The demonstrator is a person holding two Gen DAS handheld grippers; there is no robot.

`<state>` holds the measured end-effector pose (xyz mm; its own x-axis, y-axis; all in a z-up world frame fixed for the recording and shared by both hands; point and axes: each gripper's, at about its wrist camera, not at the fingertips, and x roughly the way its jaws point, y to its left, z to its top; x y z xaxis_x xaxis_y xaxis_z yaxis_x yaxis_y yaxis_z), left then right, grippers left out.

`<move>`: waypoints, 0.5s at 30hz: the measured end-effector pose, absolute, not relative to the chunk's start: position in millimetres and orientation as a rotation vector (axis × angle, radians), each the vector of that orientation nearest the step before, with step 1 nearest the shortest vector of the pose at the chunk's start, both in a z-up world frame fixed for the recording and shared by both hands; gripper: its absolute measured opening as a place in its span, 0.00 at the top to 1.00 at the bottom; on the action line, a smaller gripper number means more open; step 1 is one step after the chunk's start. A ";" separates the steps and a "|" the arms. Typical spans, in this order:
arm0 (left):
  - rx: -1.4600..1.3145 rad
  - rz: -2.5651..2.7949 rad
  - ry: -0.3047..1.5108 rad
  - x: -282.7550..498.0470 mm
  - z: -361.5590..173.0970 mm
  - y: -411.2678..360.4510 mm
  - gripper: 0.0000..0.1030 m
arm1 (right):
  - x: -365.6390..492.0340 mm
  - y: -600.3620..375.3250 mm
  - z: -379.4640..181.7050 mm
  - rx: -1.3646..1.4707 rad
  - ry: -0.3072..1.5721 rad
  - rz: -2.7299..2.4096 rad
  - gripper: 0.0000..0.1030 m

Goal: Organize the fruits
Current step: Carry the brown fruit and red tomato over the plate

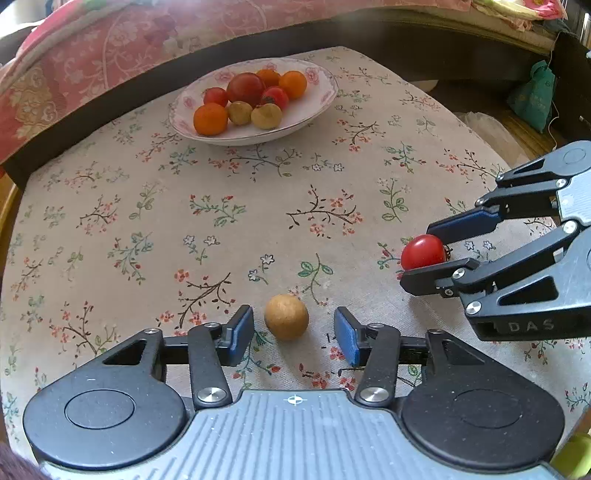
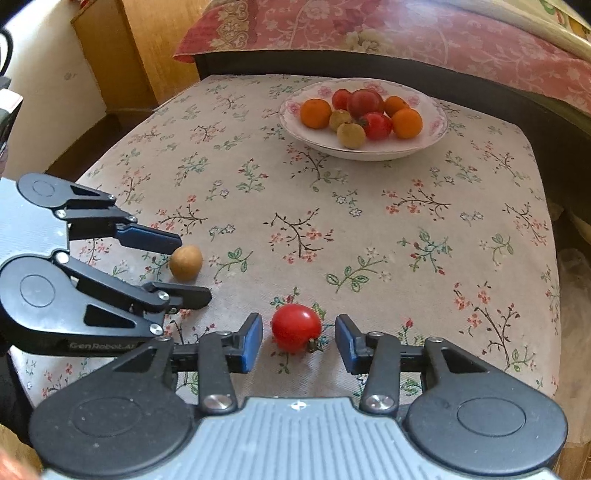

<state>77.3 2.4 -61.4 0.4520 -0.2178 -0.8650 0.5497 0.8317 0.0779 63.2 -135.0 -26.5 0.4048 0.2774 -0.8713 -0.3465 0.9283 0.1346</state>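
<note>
A tan round fruit (image 1: 286,316) lies on the floral cloth between the open fingers of my left gripper (image 1: 293,330), with gaps on both sides; it also shows in the right wrist view (image 2: 186,262). A red cherry tomato (image 2: 296,327) lies between the open fingers of my right gripper (image 2: 298,338), untouched; it also shows in the left wrist view (image 1: 423,252). A white floral bowl (image 1: 325,98) at the far side holds several orange, red and tan fruits; it also shows in the right wrist view (image 2: 437,127).
The table (image 2: 406,229) has a floral cloth. A bed with a pink cover (image 2: 406,33) runs behind it. A wooden cabinet (image 2: 122,55) stands at the far left. A green bag (image 1: 533,96) hangs at the right.
</note>
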 end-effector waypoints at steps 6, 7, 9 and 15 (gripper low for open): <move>0.381 -0.494 1.000 76.6 -60.6 1.0 0.67 | 64.1 -132.9 -26.3 -0.091 1.092 0.389 0.68; 0.376 -0.495 1.003 77.0 -60.3 1.1 0.68 | 64.1 -132.4 -26.0 -0.093 1.093 0.387 0.69; 0.369 -0.495 1.010 77.3 -60.5 1.9 0.68 | 64.6 -133.2 -25.8 -0.089 1.099 0.387 0.69; 0.375 -0.500 1.002 76.6 -59.5 -1.0 0.68 | 67.2 -140.5 -23.3 -0.065 1.097 0.364 0.69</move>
<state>76.6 -1.0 -59.5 0.4423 -0.2242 -0.8684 0.5584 0.8265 0.0711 67.2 -140.5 -23.3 0.4033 0.2567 -0.8783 -0.3199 0.9388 0.1275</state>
